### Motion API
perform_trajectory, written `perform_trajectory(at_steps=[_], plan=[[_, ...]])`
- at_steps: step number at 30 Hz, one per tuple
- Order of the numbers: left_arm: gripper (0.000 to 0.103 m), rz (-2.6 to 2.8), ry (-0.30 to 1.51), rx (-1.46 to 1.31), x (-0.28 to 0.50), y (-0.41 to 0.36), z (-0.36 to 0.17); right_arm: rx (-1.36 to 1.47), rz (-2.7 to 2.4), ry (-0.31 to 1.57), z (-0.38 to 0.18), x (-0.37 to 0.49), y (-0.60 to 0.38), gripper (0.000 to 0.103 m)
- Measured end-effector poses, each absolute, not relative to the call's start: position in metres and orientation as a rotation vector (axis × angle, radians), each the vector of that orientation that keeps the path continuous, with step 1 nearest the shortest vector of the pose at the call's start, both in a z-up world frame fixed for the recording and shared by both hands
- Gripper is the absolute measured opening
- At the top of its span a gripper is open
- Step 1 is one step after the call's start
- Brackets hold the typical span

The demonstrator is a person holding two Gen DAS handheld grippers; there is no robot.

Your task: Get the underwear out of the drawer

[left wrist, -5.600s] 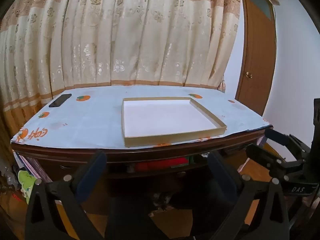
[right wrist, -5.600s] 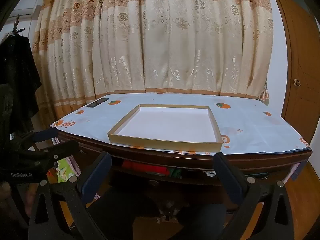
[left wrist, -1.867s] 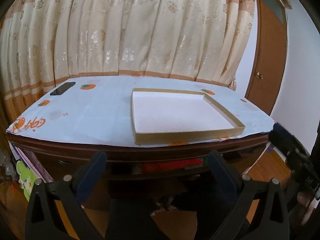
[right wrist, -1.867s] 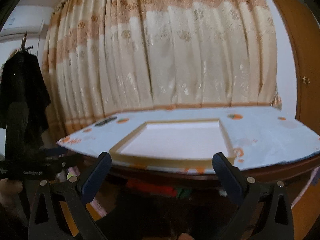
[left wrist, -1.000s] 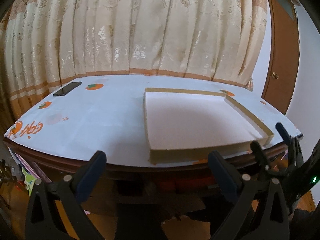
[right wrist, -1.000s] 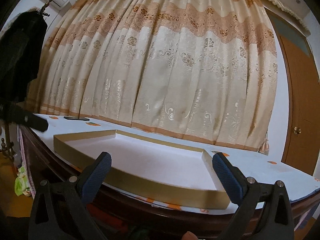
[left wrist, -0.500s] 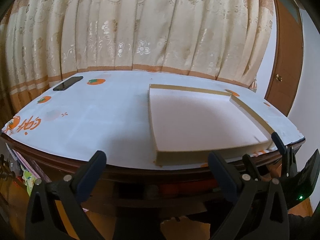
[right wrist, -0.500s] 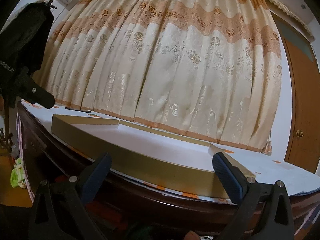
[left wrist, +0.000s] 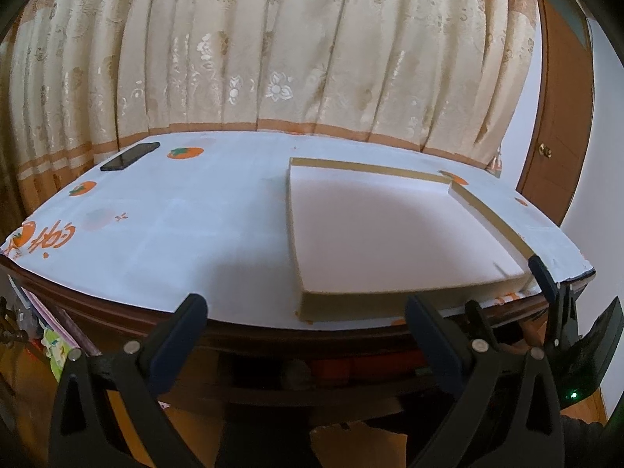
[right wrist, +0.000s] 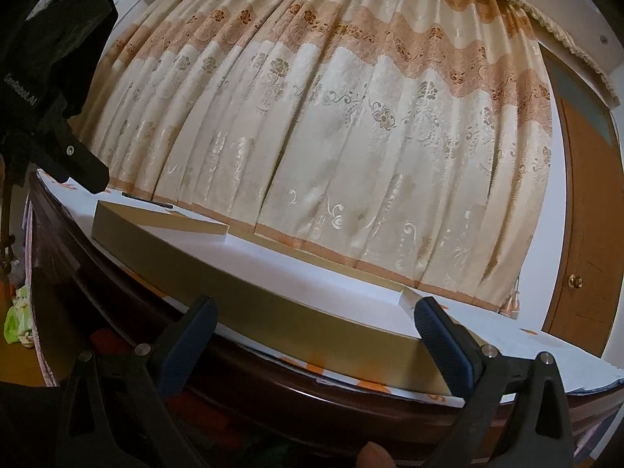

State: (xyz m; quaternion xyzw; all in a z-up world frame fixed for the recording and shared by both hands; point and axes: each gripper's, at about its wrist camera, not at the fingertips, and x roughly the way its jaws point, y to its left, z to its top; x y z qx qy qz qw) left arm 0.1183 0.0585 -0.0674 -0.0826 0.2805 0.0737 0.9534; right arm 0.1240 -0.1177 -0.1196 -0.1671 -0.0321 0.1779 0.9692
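No underwear is plainly visible. The drawer [left wrist: 312, 386] sits under the dark wooden table edge, and a red thing [left wrist: 339, 366] shows in the gap above it. I cannot tell what the red thing is. My left gripper [left wrist: 306, 335] stands open just in front of the table edge, with nothing between its fingers. My right gripper [right wrist: 318, 335] is open too, low at the table's front right, level with the edge [right wrist: 273, 386]. In the left wrist view the right gripper [left wrist: 511, 300] shows by the box corner.
A shallow cardboard box [left wrist: 390, 300] with a white floor lies on the white, orange-printed tablecloth [left wrist: 175, 226]. A black phone [left wrist: 130, 156] lies at the back left. Curtains [right wrist: 331, 136] hang behind, and a wooden door [left wrist: 561, 117] is on the right. A fingertip [right wrist: 374, 456] shows at the bottom.
Both grippers have come closer to the table's front edge. The right one has sunk to edge height, so the box is now seen side-on. Both stay open.
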Motion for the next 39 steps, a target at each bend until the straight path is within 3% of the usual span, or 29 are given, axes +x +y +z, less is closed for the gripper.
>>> perform_trajectory(at_steps=[23, 39], plan=[[0.103, 0.135, 0.573, -0.107, 0.101, 0.039, -0.067, -0.31, 0.386, 0.126, -0.116, 0.12, -0.124, 0.102], [0.103, 0.129, 0.568, -0.08, 0.084, 0.031, -0.067, -0.315, 0.377, 0.132, -0.116, 0.099, -0.131, 0.102]])
